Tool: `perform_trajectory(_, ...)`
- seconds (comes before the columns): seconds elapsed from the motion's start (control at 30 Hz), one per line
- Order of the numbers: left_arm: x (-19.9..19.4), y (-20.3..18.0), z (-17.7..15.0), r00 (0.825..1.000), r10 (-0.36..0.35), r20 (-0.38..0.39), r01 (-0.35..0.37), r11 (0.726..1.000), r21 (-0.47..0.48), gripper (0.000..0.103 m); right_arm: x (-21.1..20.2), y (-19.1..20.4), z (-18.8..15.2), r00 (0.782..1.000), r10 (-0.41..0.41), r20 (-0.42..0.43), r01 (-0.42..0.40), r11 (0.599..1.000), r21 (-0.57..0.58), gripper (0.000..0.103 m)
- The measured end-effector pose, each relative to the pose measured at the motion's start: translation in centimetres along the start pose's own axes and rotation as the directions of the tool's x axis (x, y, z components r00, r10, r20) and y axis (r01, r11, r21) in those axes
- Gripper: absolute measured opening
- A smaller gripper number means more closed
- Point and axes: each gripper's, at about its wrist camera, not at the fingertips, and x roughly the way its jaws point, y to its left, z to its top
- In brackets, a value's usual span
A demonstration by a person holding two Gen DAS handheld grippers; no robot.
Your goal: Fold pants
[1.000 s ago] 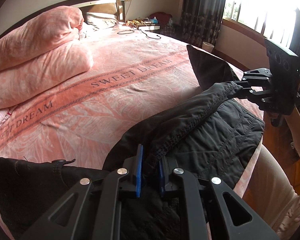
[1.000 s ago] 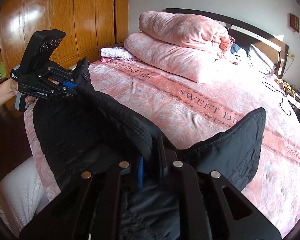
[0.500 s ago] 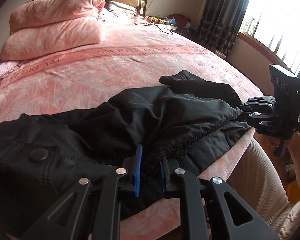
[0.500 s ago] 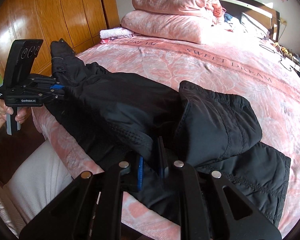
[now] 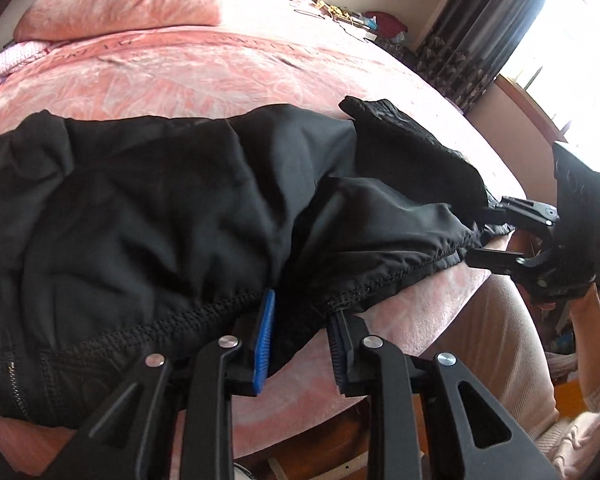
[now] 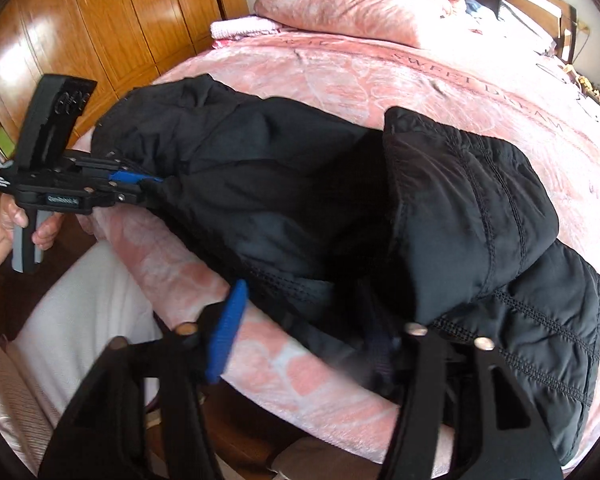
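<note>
On pink bedspread point(image 5: 228, 68) near bed edge: black padded pants point(image 5: 160, 208), folded over. Left gripper point(image 5: 301, 326) jaws just parted, hem loose between; right gripper point(image 6: 300, 332) wide apart, probably clear. Risk: slick fabric slides off edge, fold springs open.

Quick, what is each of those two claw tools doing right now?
Left gripper: jaws just opening, pants hem loose between them.
Right gripper: open, jaws just spread, holding nothing.

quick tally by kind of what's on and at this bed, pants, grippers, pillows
black pants: 1
grippers: 2, left gripper and right gripper
pink pillows: 2, stacked
folded pink towel: 1
total: 6
</note>
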Motion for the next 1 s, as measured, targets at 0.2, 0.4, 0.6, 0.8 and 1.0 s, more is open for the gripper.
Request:
perform_trajectory(0.2, -4.7, -1.2, 0.0, 0.988, -0.101, 0.118, 0.104, 0.994, -0.019, 0.097, -4.6, 0.9, 2.7, 0.990, -0.078, 0.114, 0.076, 0.997, 0.026, 0.078)
perform_trajectory(0.4, -4.7, -1.5, 2.3, 0.980, 0.096, 0.176, -0.085, 0.994, -0.071, 0.097, -1.4, -1.8, 7.2, 0.965, -0.256, 0.052, 0.247, 0.959, 0.140, 0.082)
perform_trajectory(0.6, -1.1, -0.5, 4.0, 0.967, 0.218, 0.130, -0.201, 0.971, -0.131, 0.097, 5.9, -4.4, 9.4, 0.922, -0.365, -0.132, 0.385, 0.904, 0.187, 0.063)
perform_trajectory(0.8, 2.3, -0.4, 3.4, 0.974, 0.217, 0.059, -0.210, 0.971, -0.113, 0.097, 6.1, -7.2, 9.0, 0.920, -0.353, -0.170, 0.389, 0.875, 0.288, 0.006)
perform_trajectory(1.0, 3.3, -0.5, 2.7, 0.968, 0.247, 0.052, -0.242, 0.966, -0.088, 0.097, -2.0, -8.3, 6.9, 0.946, -0.325, 0.023, 0.284, 0.857, 0.429, 0.005)
